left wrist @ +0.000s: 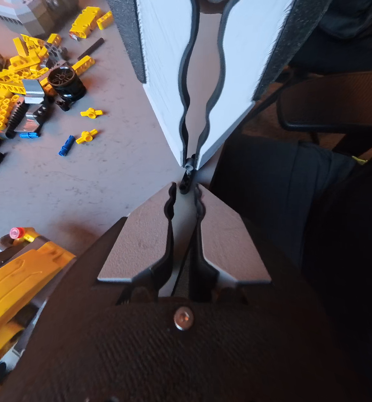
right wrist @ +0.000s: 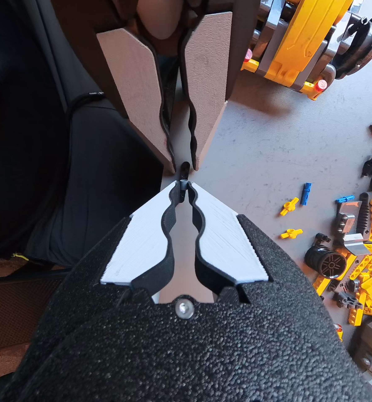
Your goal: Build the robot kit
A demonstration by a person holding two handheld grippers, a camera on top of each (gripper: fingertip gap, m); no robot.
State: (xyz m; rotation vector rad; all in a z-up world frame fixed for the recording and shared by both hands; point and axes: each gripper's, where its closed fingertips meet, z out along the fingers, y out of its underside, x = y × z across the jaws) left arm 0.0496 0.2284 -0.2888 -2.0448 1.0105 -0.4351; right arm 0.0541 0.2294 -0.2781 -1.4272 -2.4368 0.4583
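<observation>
My right gripper [right wrist: 184, 184], with white fingers, is shut on a small black beam [right wrist: 185, 168] that carries a grey pin [right wrist: 183, 182] at the pinch. It holds the piece above the near edge of the grey table [right wrist: 257, 152]. My left gripper [left wrist: 186, 186], with tan fingers, faces it tip to tip. Its jaws stand slightly apart on either side of the beam's free end [left wrist: 184, 187], with a narrow gap on each side. In the left wrist view the right gripper [left wrist: 189, 166] comes down from the top. In the right wrist view the left gripper [right wrist: 184, 169] comes down from the top.
A large yellow and grey brick vehicle [right wrist: 300, 43] stands on the table. A heap of yellow beams [left wrist: 11, 82], a black wheel [left wrist: 65, 81], blue pins [left wrist: 66, 145] and yellow connectors [left wrist: 86, 136] lie scattered. A person's dark-clothed legs [left wrist: 278, 195] and a chair [left wrist: 333, 104] are beside the table edge. Only a small space, under 4 cm, lies between the two pairs of fingers. Left tips and right tips are each some 15 centimeters from the black wheel [left wrist: 65, 81]. It turns up in the right wrist view [right wrist: 326, 258] as well.
</observation>
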